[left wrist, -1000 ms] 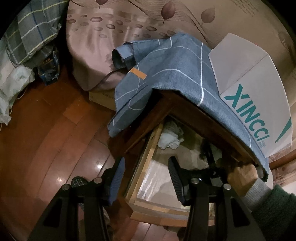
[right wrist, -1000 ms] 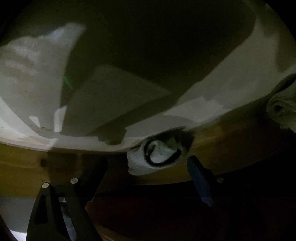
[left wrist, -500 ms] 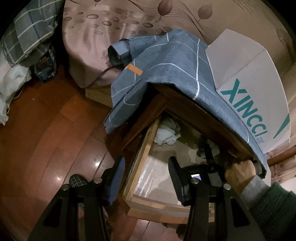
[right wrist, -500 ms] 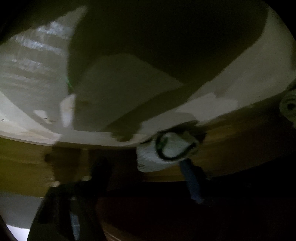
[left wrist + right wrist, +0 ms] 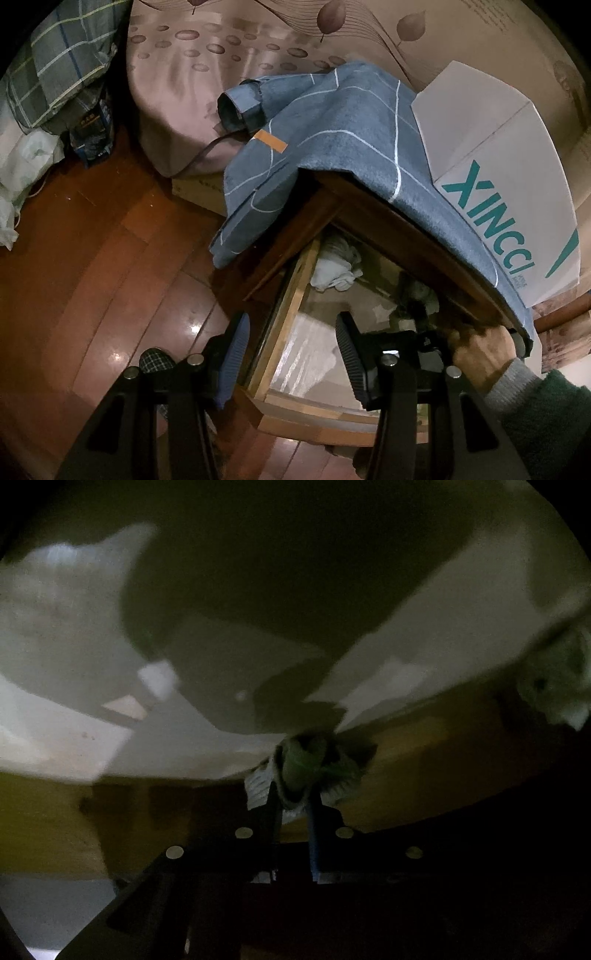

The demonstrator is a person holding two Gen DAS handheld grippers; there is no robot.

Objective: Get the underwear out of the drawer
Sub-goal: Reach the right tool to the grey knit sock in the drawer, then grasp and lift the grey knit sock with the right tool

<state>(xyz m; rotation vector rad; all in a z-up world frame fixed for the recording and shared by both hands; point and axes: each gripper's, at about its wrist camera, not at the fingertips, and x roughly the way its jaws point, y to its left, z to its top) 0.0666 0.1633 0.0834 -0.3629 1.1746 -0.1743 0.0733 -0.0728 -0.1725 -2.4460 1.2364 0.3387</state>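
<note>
- Right claw (image 5: 293,797) sits inside the dim drawer with its fingers pinched together on a small rolled bundle of white underwear (image 5: 306,771) that has a dark band; the jaws have just been closing, and the cloth is now squeezed between the pads.
- That bundle lies at the far inner edge of the drawer (image 5: 291,295), against the wooden wall where the pale liner ends.
- A second white bundle (image 5: 557,686) shows at the far right of the right wrist view, apart from the held one; the picture is blurred and dark there.
- Left claw (image 5: 291,354) hangs over the near left corner of the open drawer with its jaws apart and nothing between them; its left finger is over the floor, its right finger over the drawer's liner.
- In the left wrist view a crumpled white cloth (image 5: 338,267) lies in the drawer's far left corner.
- A person's hand (image 5: 484,350) in a grey cuff and dark green sleeve reaches in from the right, under the edge of the nightstand (image 5: 388,221).
- A blue blanket (image 5: 332,140) with thin white lines drapes over the nightstand's top and hangs down its left side.
- A white box (image 5: 498,177) with teal lettering rests on the blanket to the right.
- Beyond stands a bed (image 5: 207,74) with a pinkish leaf-patterned sheet, and the wooden floor (image 5: 92,277) spreads to the left.
</note>
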